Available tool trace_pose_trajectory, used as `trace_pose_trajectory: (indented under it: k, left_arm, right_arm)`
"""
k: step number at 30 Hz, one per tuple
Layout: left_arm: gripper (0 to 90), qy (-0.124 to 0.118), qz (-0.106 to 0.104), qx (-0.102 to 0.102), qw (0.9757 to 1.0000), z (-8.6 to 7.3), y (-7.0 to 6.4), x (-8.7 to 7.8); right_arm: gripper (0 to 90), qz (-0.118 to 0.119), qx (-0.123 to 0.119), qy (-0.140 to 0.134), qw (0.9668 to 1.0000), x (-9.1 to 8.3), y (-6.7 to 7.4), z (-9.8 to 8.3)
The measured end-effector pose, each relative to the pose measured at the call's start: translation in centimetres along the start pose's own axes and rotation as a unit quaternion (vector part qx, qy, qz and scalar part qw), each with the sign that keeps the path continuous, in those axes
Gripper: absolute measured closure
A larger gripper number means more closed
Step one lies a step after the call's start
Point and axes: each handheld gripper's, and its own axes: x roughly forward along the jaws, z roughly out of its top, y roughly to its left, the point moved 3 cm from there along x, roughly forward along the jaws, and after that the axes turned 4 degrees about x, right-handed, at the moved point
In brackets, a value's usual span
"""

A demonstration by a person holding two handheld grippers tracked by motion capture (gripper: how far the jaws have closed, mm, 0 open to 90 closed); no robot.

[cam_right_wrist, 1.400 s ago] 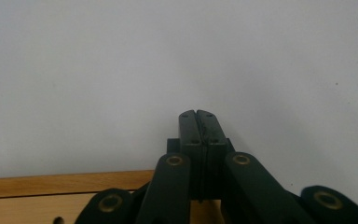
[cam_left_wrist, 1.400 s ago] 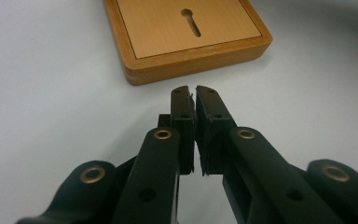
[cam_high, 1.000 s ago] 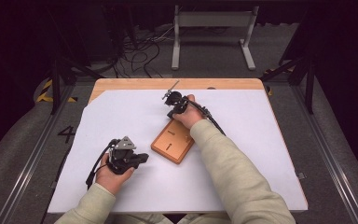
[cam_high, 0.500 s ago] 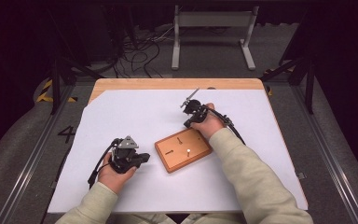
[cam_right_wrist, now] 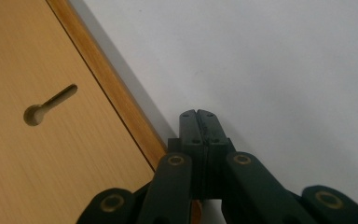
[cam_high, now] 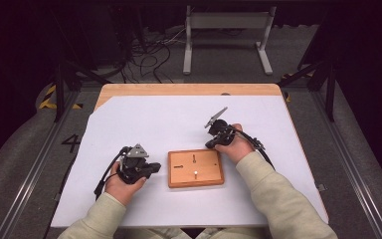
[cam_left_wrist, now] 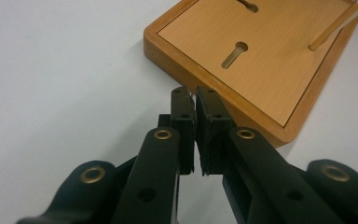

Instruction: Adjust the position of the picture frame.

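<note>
A flat wooden board (cam_high: 195, 168) lies on the white table sheet, square to the table's edge, between my two grippers. It has keyhole slots (cam_left_wrist: 235, 53) and one thin upright peg (cam_left_wrist: 335, 25). My left gripper (cam_high: 155, 167) rests just left of the board, pointing at its left edge; its jaws (cam_left_wrist: 193, 95) stand almost together with nothing between them. My right gripper (cam_high: 211, 145) sits at the board's far right corner, its jaws (cam_right_wrist: 198, 116) shut and empty beside the board's rim (cam_right_wrist: 121, 107), tips over the bare sheet.
The white sheet (cam_high: 154, 119) covers a wooden table whose far edge (cam_high: 189, 89) shows. Beyond it stand a metal frame (cam_high: 226, 30) and floor cables (cam_high: 149, 50). Dark stands flank the table on both sides.
The board has turned from slanted to square with the table edge and slid slightly nearer. My right hand has moved right and nearer. The left hand has stayed put.
</note>
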Motion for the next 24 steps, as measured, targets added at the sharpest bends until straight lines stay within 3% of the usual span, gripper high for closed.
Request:
trace_pose_trajectory:
  k: [6, 9, 11, 18, 24]
  left_arm:
    - [85.5, -0.002, -0.004, 0.005, 1.0, 0.1, -0.1, -0.1]
    - [84.8, -0.003, -0.008, 0.01, 0.9999, 0.2, -0.2, -0.3]
    - [84.1, -0.005, -0.012, 0.014, 0.9998, 0.3, -0.1, -0.3]
    - [77.7, -0.008, -0.009, 0.035, 0.9993, 0.5, -0.1, -1.0]
    - [70.6, -0.014, 0.002, 0.028, 0.9995, 0.6, 0.5, -1.7]
  right_arm:
    - [90.0, 0.015, 0.014, -0.01, 0.9997, -0.3, 0.2, -0.8]
    - [90.0, -0.004, 0.007, -0.017, 0.9998, -0.5, 0.2, -0.9]
    - [90.0, -0.016, 0.0, -0.048, 0.9987, -1.2, 0.3, -1.0]
    - [79.3, -0.01, -0.011, -0.123, 0.9923, -4.1, 1.3, -2.4]
    - [71.9, -0.009, -0.011, -0.163, 0.9865, -6.1, 2.6, -3.9]
